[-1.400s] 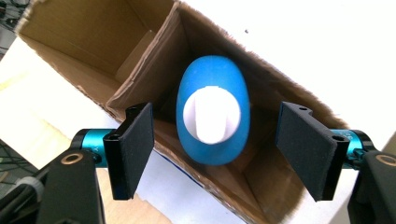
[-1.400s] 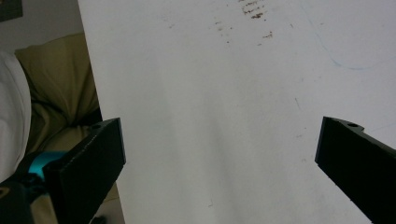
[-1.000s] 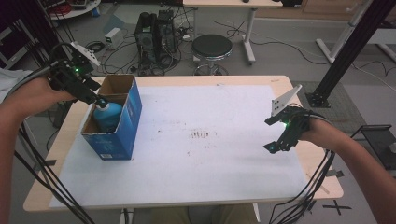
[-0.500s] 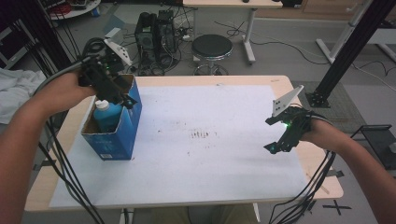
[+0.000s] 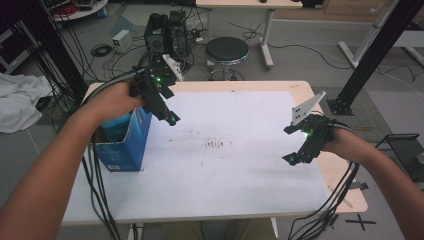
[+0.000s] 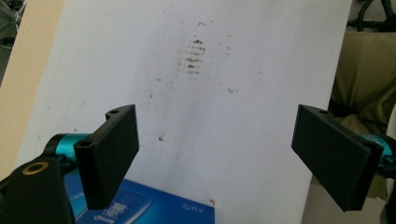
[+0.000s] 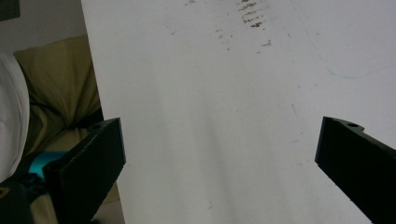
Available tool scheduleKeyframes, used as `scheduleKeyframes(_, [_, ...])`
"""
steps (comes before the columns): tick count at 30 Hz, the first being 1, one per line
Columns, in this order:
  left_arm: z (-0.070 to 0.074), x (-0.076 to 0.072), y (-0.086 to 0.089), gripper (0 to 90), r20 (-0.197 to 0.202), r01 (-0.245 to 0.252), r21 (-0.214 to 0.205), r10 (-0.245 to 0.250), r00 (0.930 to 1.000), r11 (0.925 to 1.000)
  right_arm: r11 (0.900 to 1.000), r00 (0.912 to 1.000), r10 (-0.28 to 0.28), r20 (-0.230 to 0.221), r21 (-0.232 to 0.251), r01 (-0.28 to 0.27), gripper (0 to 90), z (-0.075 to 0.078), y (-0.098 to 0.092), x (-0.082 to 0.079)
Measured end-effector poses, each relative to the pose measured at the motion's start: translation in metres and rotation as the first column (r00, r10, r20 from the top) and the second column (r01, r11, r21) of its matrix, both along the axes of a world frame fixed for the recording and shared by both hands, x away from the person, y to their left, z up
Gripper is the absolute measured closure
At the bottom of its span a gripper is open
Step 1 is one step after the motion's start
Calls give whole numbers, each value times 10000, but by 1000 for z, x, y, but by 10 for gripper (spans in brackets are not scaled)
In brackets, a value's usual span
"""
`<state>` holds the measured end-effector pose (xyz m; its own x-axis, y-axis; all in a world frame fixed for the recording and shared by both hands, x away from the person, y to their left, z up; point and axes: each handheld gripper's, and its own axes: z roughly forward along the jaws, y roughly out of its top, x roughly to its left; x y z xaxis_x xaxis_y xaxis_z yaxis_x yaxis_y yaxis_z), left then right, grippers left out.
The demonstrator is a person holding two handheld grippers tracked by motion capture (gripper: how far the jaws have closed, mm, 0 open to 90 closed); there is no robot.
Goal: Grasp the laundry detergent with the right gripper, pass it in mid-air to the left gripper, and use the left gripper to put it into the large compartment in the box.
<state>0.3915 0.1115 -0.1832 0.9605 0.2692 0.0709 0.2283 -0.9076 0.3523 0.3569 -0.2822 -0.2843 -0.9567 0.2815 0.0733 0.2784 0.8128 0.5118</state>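
Note:
An open blue cardboard box [image 5: 122,147] stands at the table's left side, with a teal object partly visible inside it [image 5: 114,122]. My left gripper [image 5: 167,115] hovers above the box's right wall, tilted toward the table's middle. In the left gripper view its jaws [image 6: 217,158] stand wide apart with nothing between them, and the box's blue top edge [image 6: 154,212] lies below. My right gripper [image 5: 296,152] hangs over the white sheet [image 5: 225,165] near the right edge, open and empty [image 7: 219,168].
The white sheet carries a patch of brown smudges [image 5: 216,145] at its middle. Black cables [image 5: 330,210] trail off both grippers over the table's front. A round stool [image 5: 227,50] and black equipment [image 5: 167,30] stand on the floor behind the table.
My left gripper has risen out of the box and swung right, over the box's right wall. The teal object stays in the box. The right gripper has not moved.

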Motion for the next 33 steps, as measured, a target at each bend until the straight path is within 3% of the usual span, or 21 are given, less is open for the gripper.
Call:
scheduleKeyframes(6, [-7,9,-15,151,357,-84,-68,87,9993,9999,10000,10000,15,0,19,-15,7,1,0,1])
scheduleKeyframes(9, [-8,16,-19,151,409,-115,69,112,9991,9999,10000,10000,-13,-7,76,13,7,0,1,3])
scheduleKeyframes(10, [-9,17,-20,151,396,-203,27,202,9990,9998,9999,9996,84,285,129,-88,7,0,1,5])
scheduleKeyframes(14, [-15,26,-26,151,377,-120,31,119,9992,9999,9999,9997,47,225,132,-50,7,0,2,10])
scheduleKeyframes(20, [-23,35,-34,151,389,-127,-149,133,9992,9998,9999,9999,34,170,126,-36,7,0,6,15])
scheduleKeyframes(21, [-24,35,-35,151,388,-235,-353,248,9989,9991,9997,9997,102,215,198,-106,7,0,6,17])
scheduleKeyframes(29, [-31,39,-51,151,613,152,-682,-110,9981,9976,9997,9998,37,197,258,-42,7,1,9,21])
scheduleKeyframes(33, [-37,39,-60,151,552,484,-303,-467,9974,9984,9994,9998,14,192,347,-20,7,0,11,25])
